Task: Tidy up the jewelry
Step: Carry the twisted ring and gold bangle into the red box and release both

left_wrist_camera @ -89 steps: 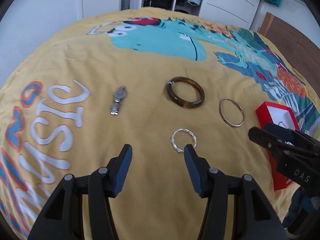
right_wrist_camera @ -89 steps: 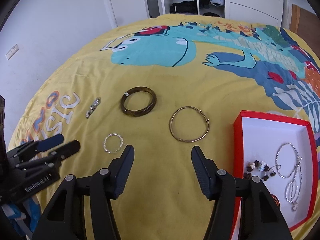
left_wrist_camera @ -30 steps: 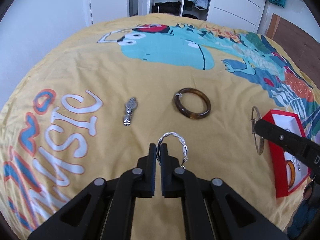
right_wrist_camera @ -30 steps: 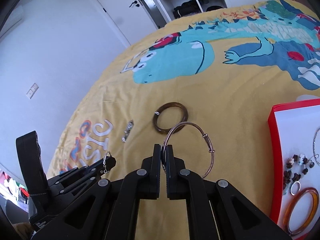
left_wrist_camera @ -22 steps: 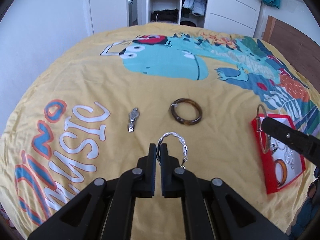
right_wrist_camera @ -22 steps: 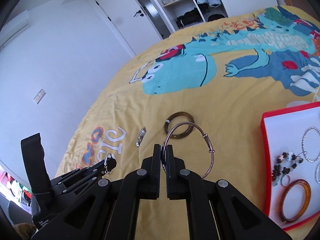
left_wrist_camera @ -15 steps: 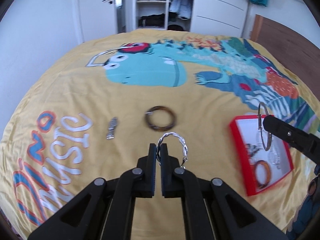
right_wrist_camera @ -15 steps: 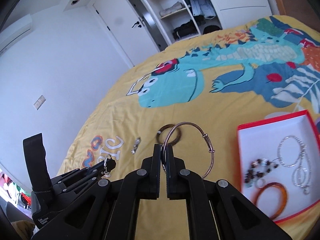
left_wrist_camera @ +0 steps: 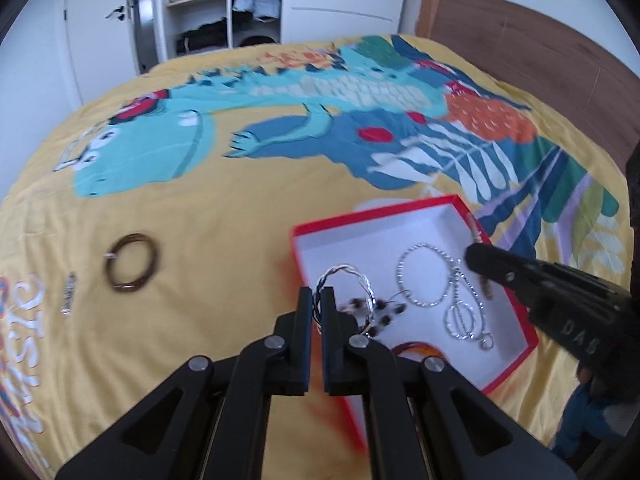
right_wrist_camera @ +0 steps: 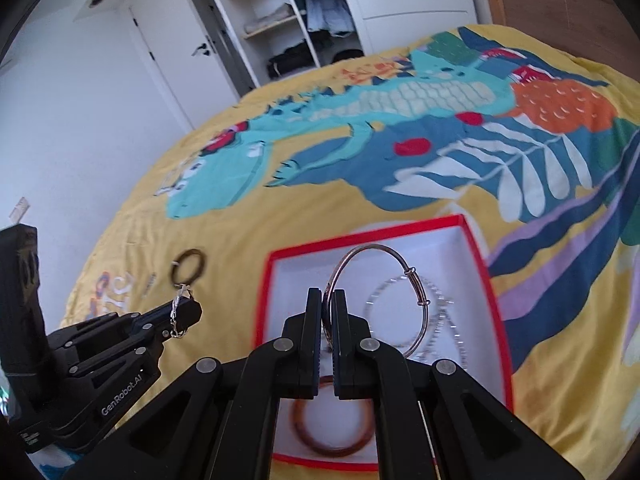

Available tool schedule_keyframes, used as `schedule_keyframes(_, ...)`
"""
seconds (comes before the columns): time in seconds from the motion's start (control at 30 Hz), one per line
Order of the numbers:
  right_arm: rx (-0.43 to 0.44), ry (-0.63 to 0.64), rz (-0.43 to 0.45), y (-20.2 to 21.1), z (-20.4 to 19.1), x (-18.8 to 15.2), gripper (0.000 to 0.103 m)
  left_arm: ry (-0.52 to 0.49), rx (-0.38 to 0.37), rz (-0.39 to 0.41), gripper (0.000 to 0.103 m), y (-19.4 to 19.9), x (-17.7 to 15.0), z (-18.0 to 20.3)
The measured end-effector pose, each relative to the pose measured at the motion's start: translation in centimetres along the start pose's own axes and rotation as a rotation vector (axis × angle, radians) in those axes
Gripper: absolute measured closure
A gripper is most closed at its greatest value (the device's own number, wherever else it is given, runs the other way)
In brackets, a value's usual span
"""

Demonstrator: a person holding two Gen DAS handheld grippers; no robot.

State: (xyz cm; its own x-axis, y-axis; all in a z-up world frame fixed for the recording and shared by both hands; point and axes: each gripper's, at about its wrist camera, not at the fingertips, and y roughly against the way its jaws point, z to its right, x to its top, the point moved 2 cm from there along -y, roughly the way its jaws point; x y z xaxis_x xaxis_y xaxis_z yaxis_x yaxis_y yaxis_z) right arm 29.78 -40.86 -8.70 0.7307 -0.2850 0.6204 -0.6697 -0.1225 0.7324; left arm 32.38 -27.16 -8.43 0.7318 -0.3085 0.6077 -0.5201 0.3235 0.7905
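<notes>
My left gripper [left_wrist_camera: 317,300] is shut on a twisted silver bracelet [left_wrist_camera: 362,278] and holds it above the left part of the red box [left_wrist_camera: 516,312]. My right gripper [right_wrist_camera: 327,304] is shut on a thin metal bangle [right_wrist_camera: 396,260] and holds it above the same red box [right_wrist_camera: 486,276]. The box's white inside holds a silver chain [left_wrist_camera: 440,280], a dark bead string [left_wrist_camera: 386,312] and an amber bangle [right_wrist_camera: 308,436]. A dark brown bangle [left_wrist_camera: 131,266] and a small watch [left_wrist_camera: 69,298] lie on the yellow bedspread to the left.
The bed is covered by a yellow dinosaur-print spread [left_wrist_camera: 240,208]. A wooden headboard [left_wrist_camera: 540,52] runs along the right. An open wardrobe [left_wrist_camera: 224,8] and a white door stand beyond the bed's far end.
Both grippers have swung right with their bracelets, from over the bare bedspread to above the red box, which now lies close beneath them. The brown bangle and watch stay put.
</notes>
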Motion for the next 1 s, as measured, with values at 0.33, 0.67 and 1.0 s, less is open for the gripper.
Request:
schedule_keyframes(0.33,-0.041,0.033,-0.080,-5.2,2.9,-0.4,0.099,-0.017,0.035,-0.069,0.100,-7.1,0.0,1.8)
schedule_keyframes(0.67,-0.049,0.040,-0.132,-7.8,3.8,-1.7,0.099,-0.042,0.057,-0.071,0.100,-8.9,-1.1,1.9)
schedule_keyframes(1.0,-0.082,0.030,-0.127,-6.6,4.4,-1.9,0.095,-0.085,0.073,-0.081,0.098,-9.0,-1.3,2.4)
